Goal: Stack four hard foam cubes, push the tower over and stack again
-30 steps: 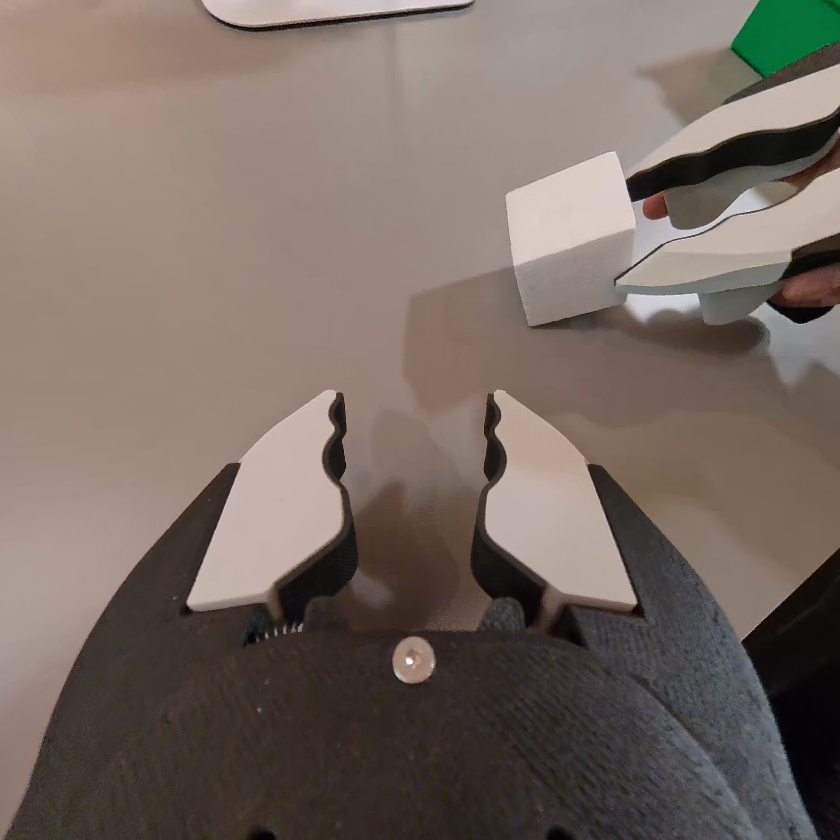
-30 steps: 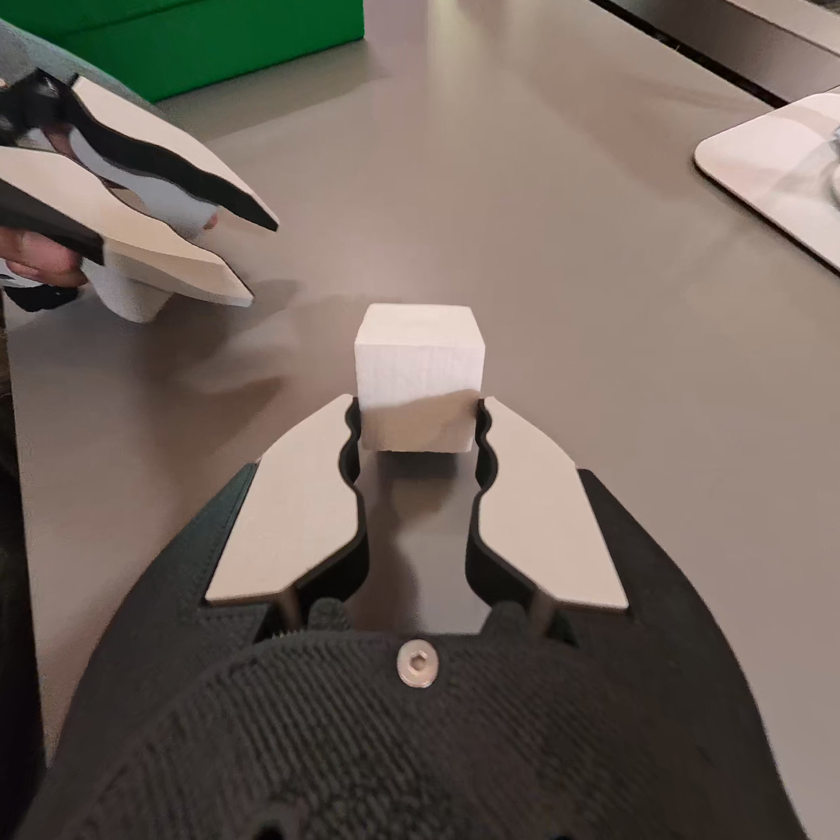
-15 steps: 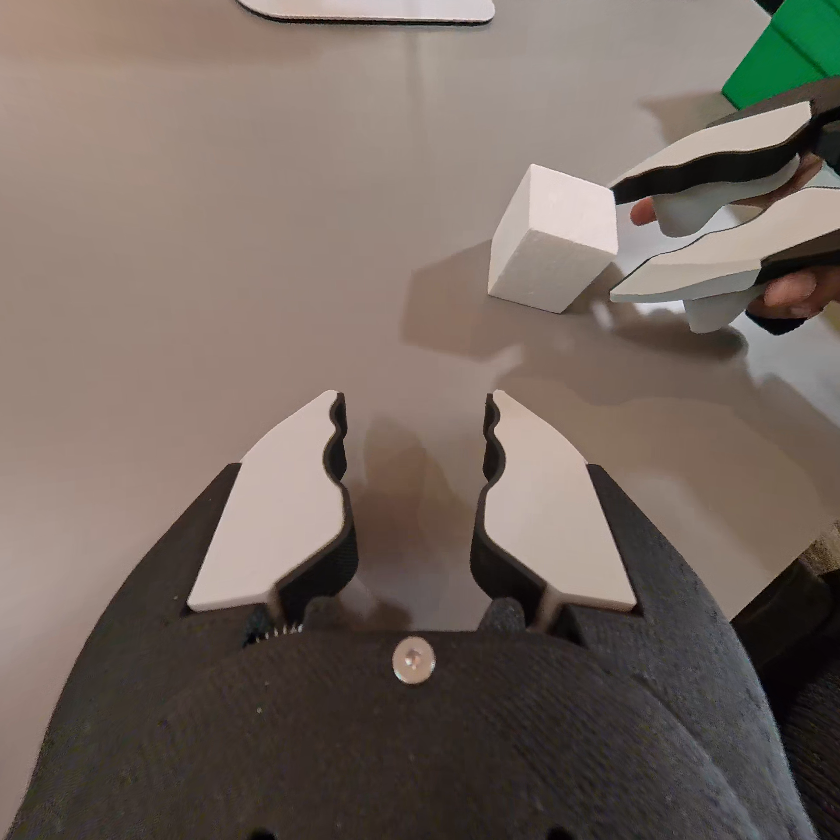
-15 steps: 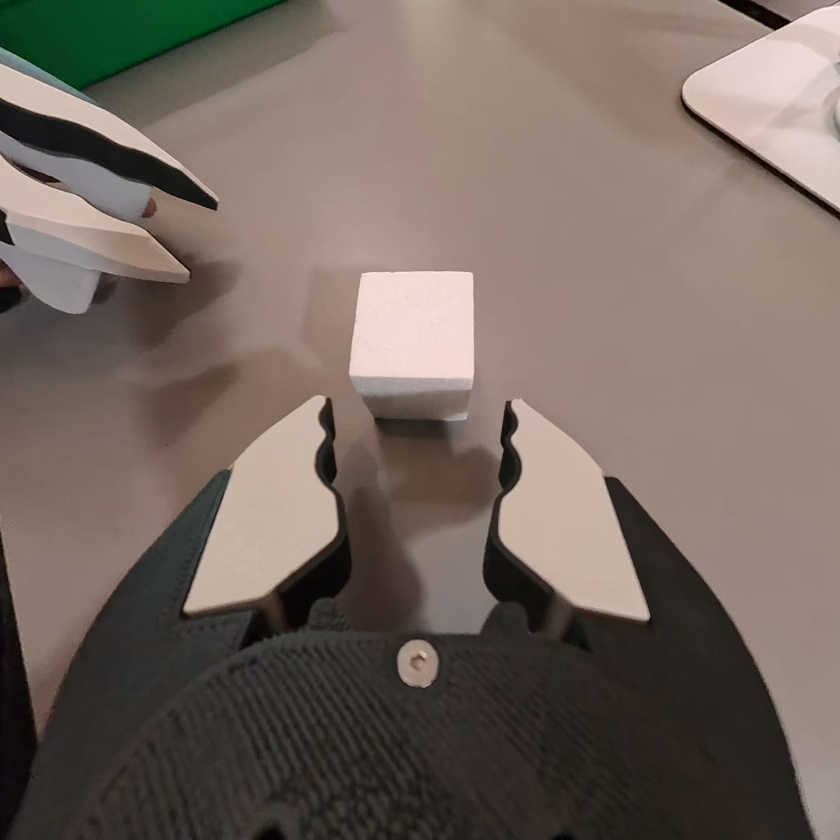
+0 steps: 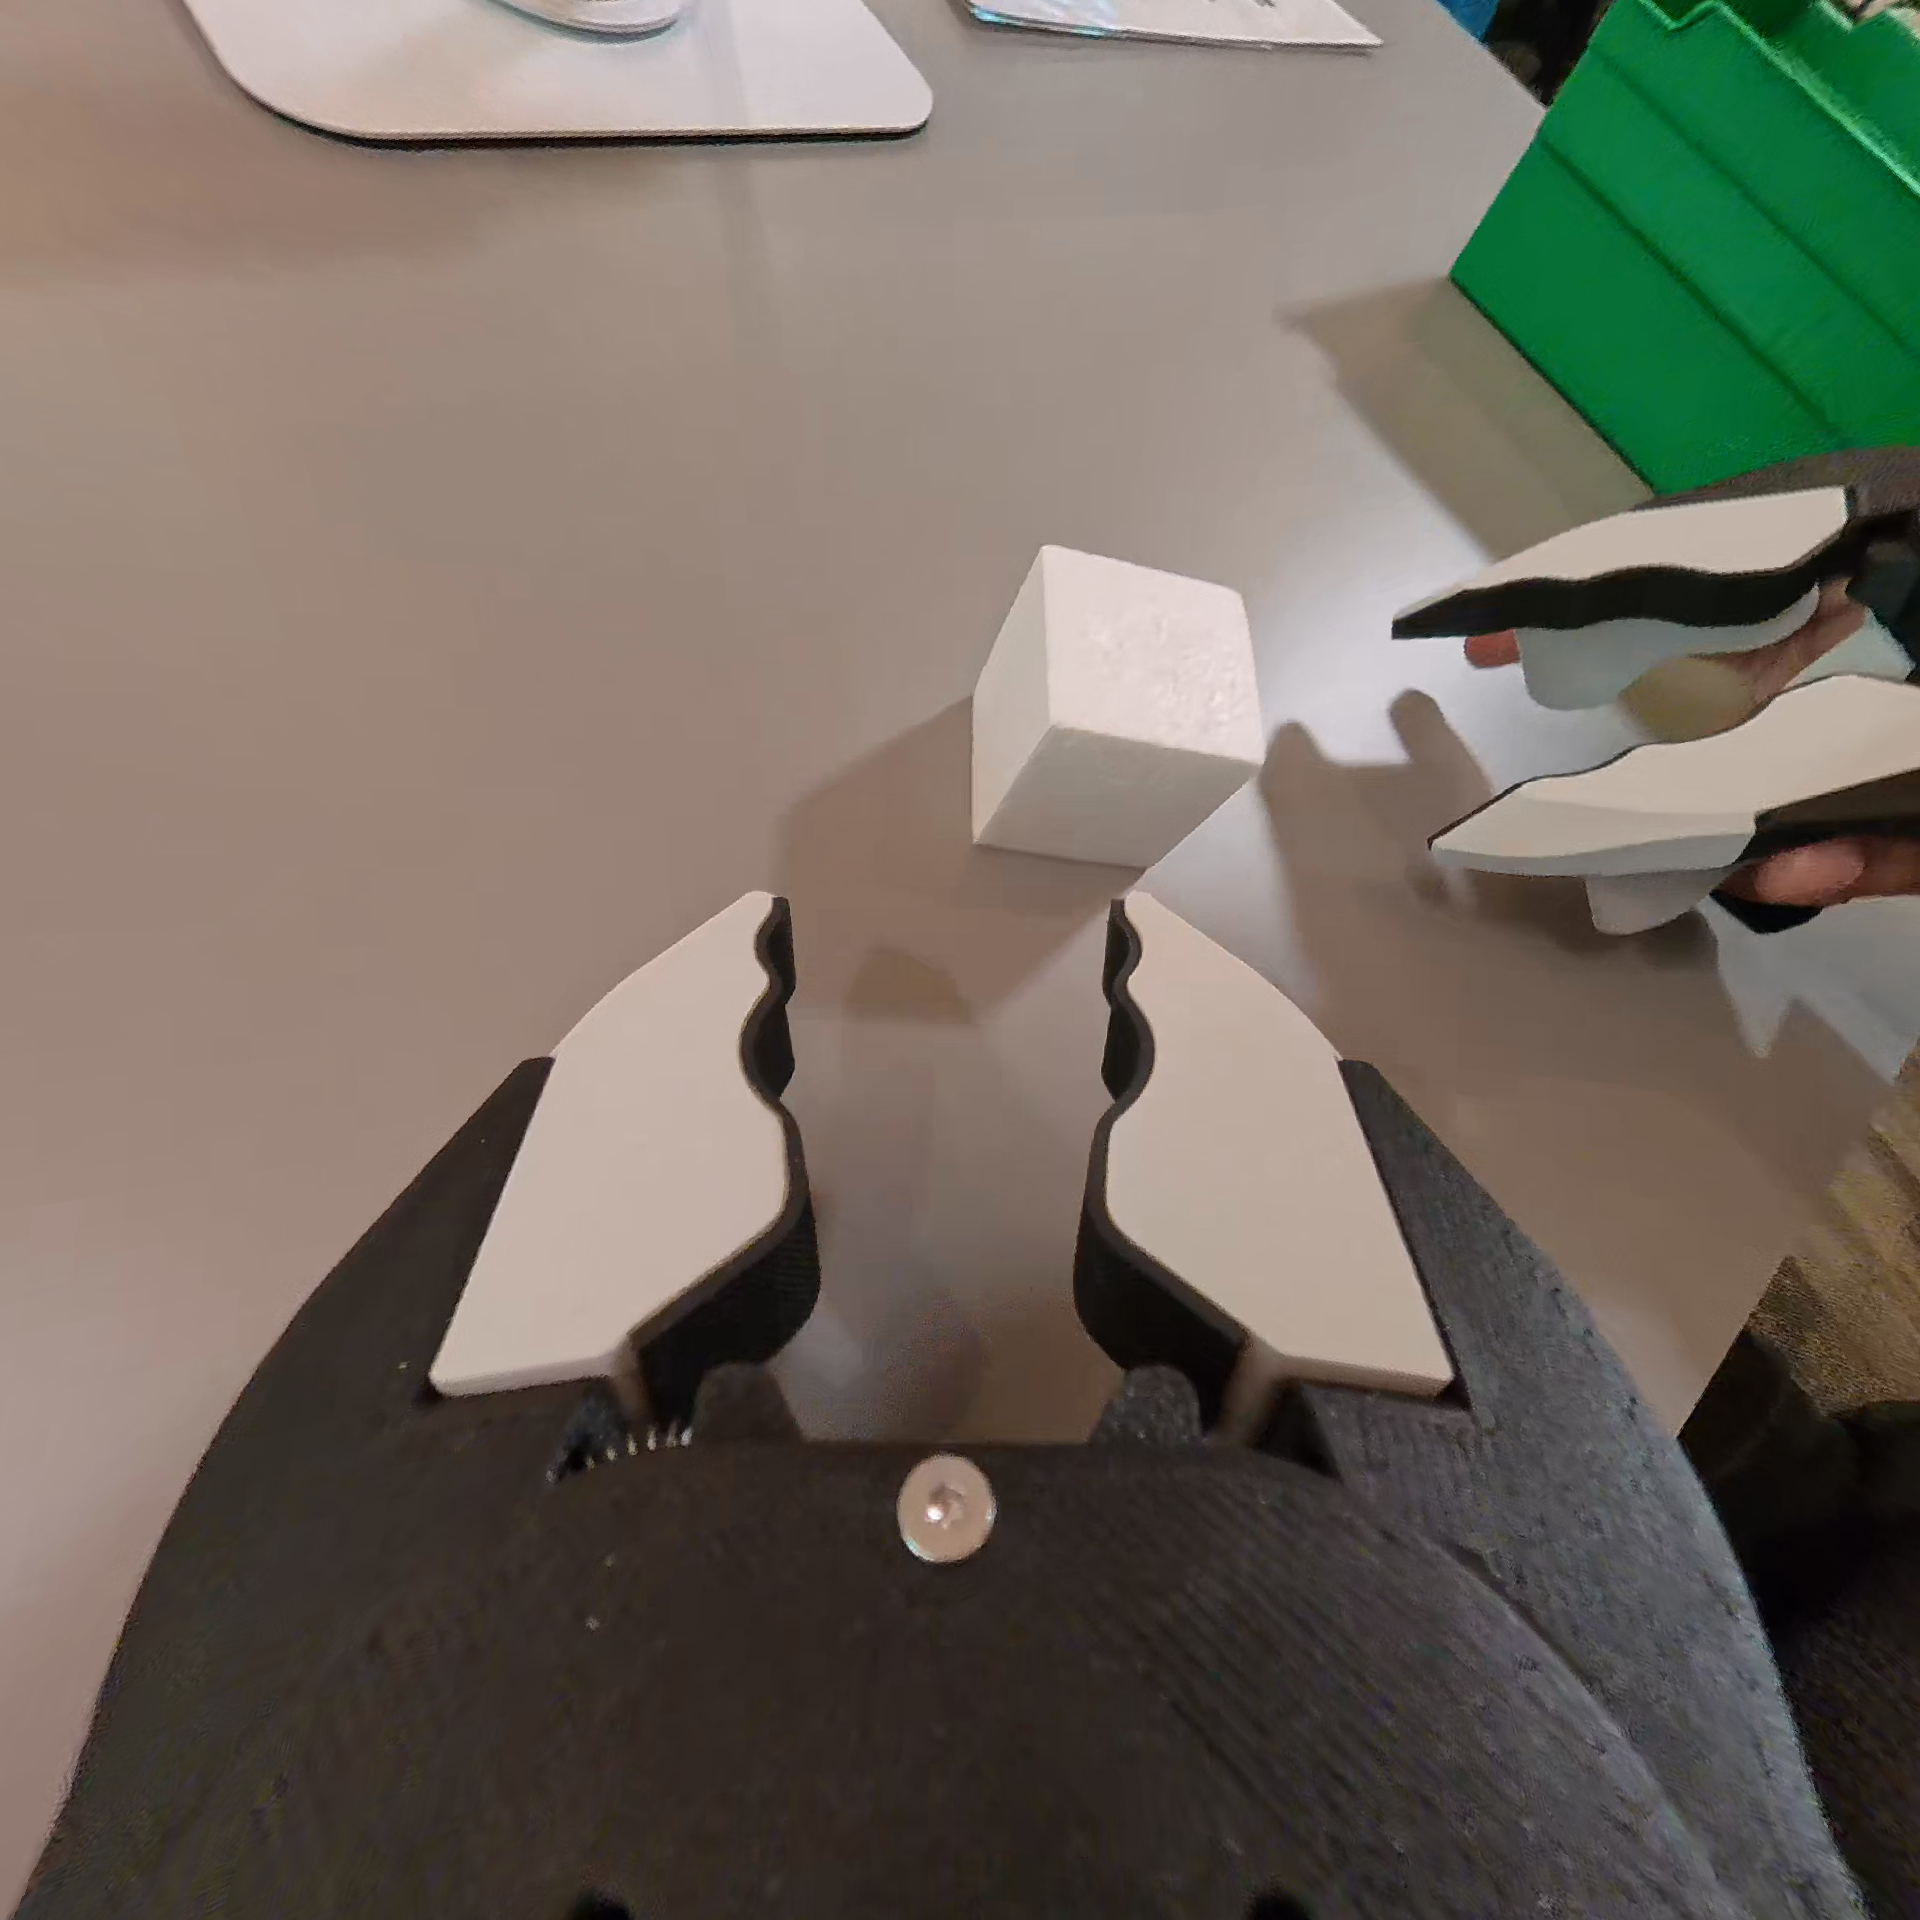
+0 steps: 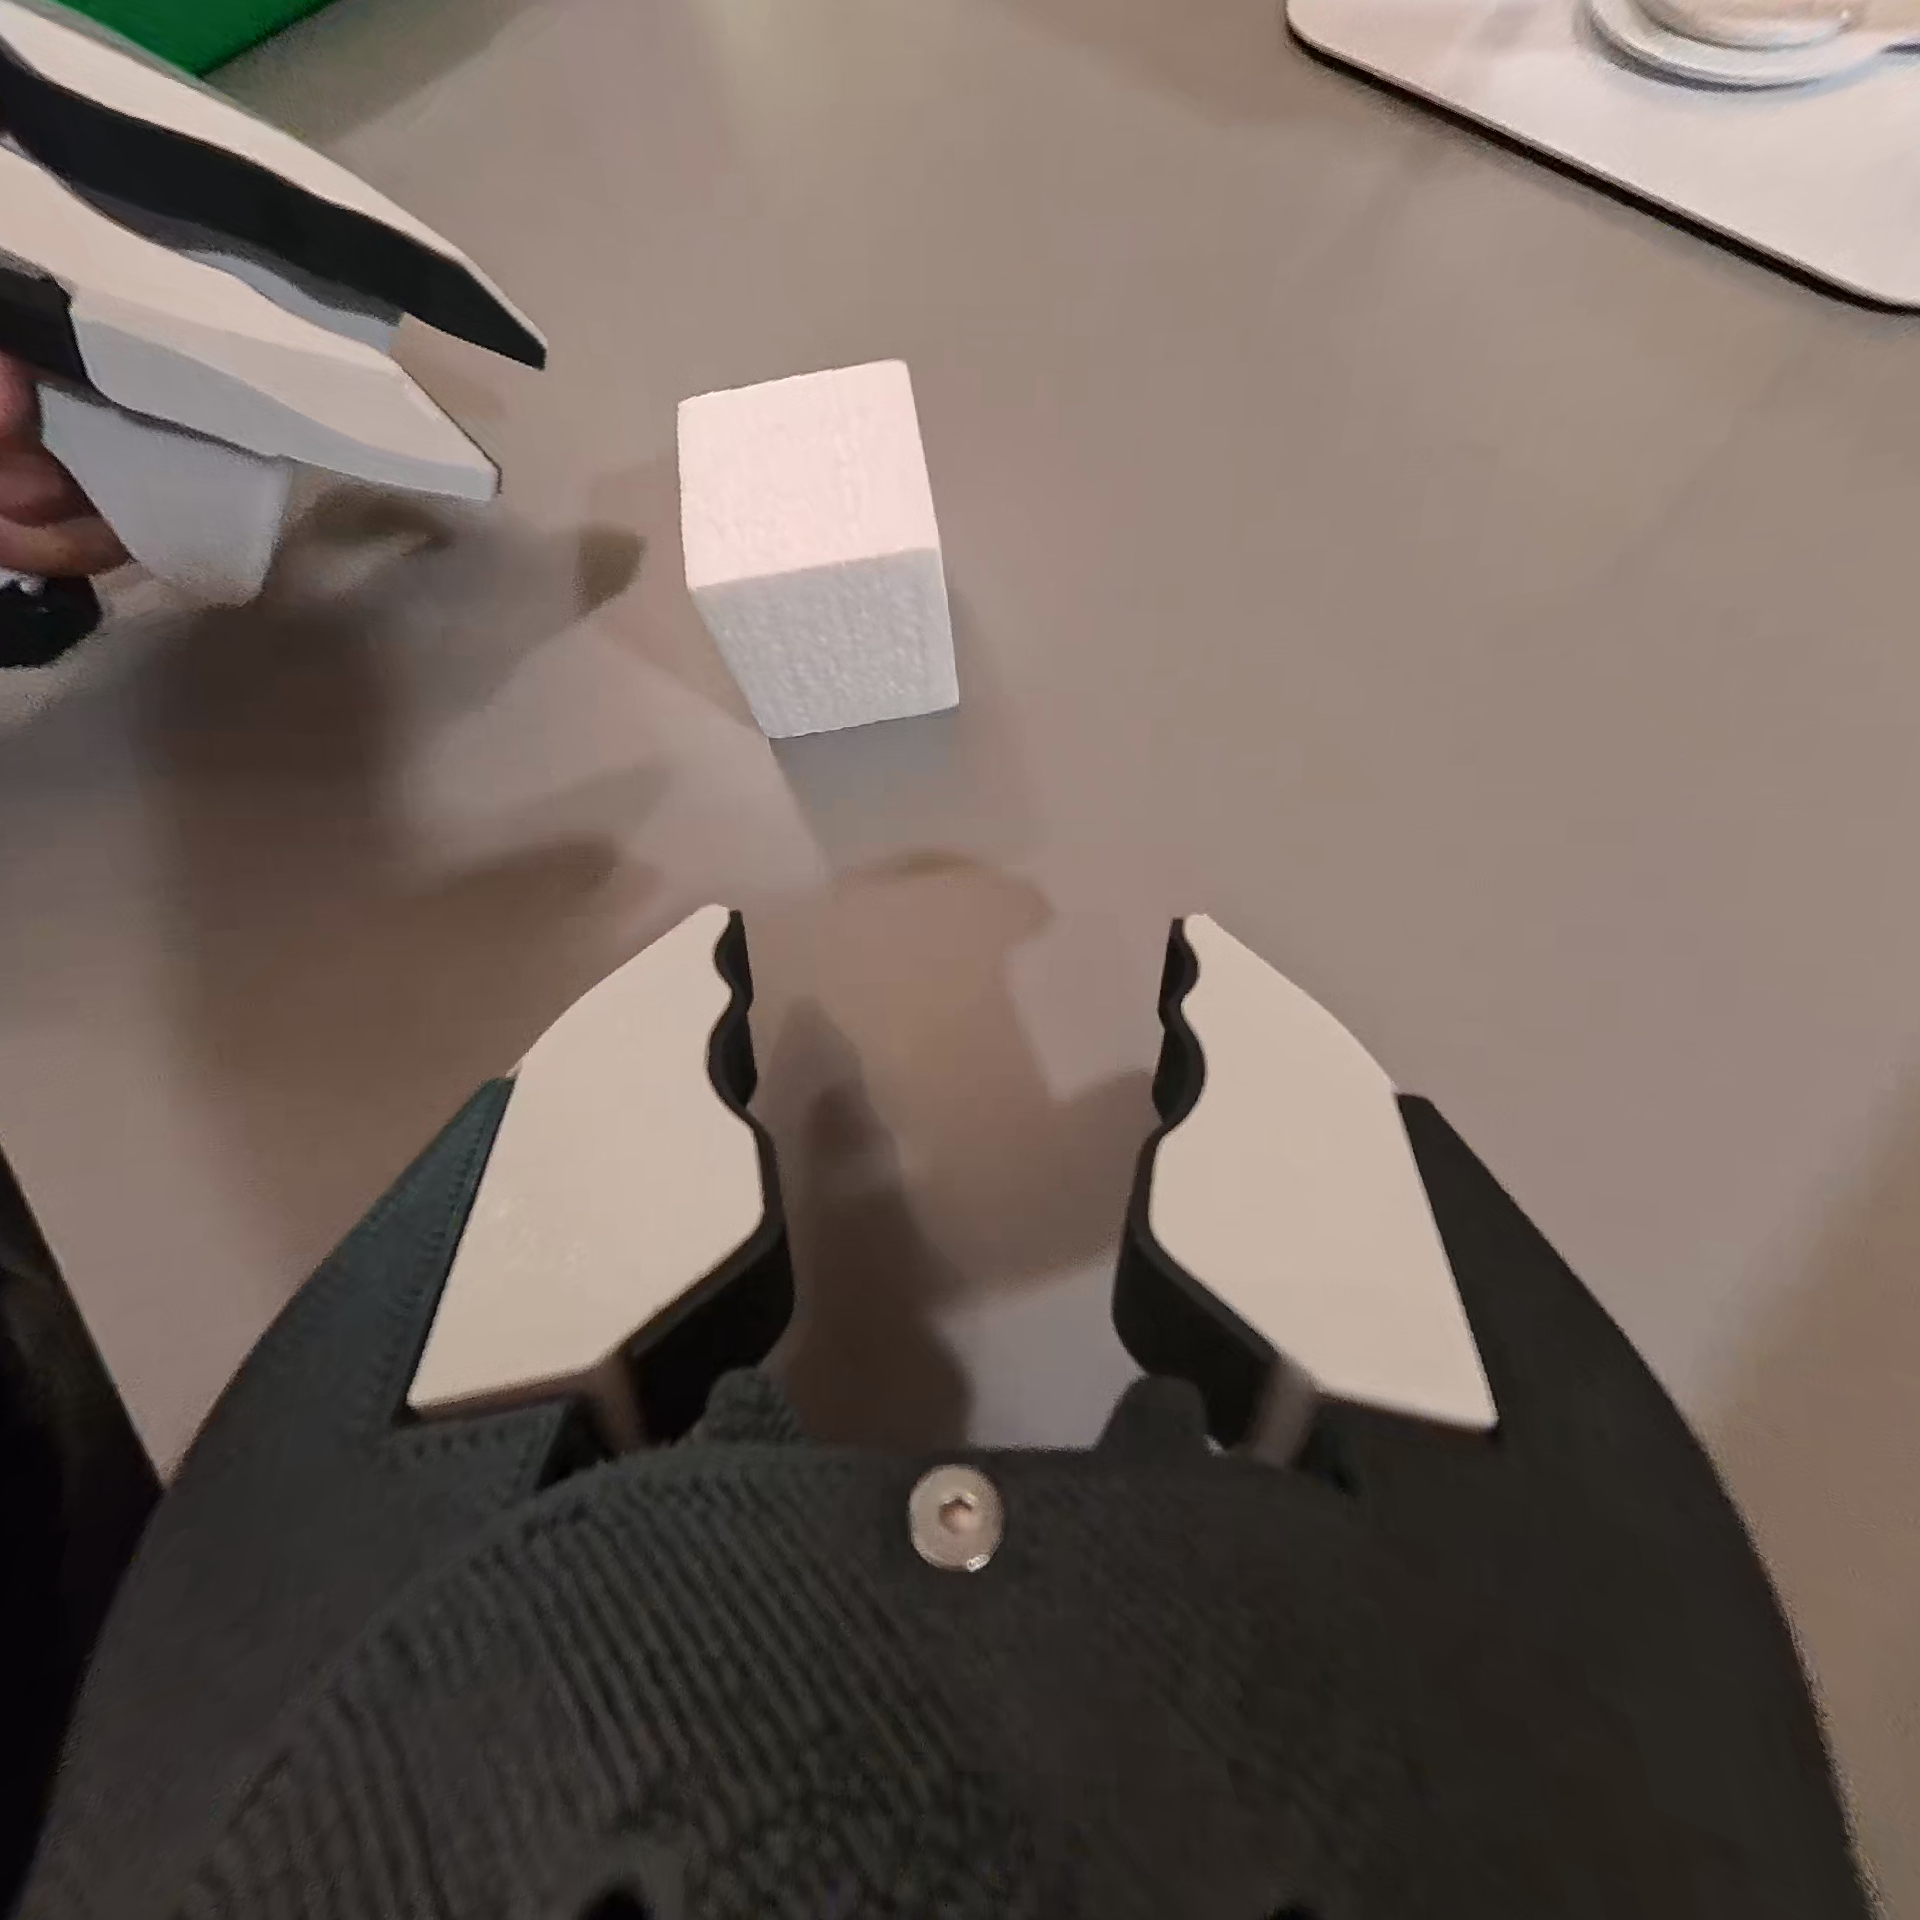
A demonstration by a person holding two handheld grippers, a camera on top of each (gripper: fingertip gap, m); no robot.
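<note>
A white foam cube (image 5: 1117, 717) rests on the grey table (image 5: 416, 520), free of both grippers. My left gripper (image 5: 945, 920) is open and empty, its tips just short of the cube. My right gripper (image 6: 951, 925) is open and empty, drawn back from the cube (image 6: 821, 540). In the left wrist view the right gripper (image 5: 1429, 727) shows to the cube's right, a hand holding it. In the right wrist view the left gripper (image 6: 509, 416) shows to the cube's left.
A green box (image 5: 1714, 239) stands at the far right of the left wrist view. A white mat (image 5: 582, 73) with a glass dish lies at the back; it also shows in the right wrist view (image 6: 1662, 145). Papers (image 5: 1174, 16) lie beyond.
My right gripper opened, let go of the foam cube and drew back from it. My left gripper moved toward the cube, staying open.
</note>
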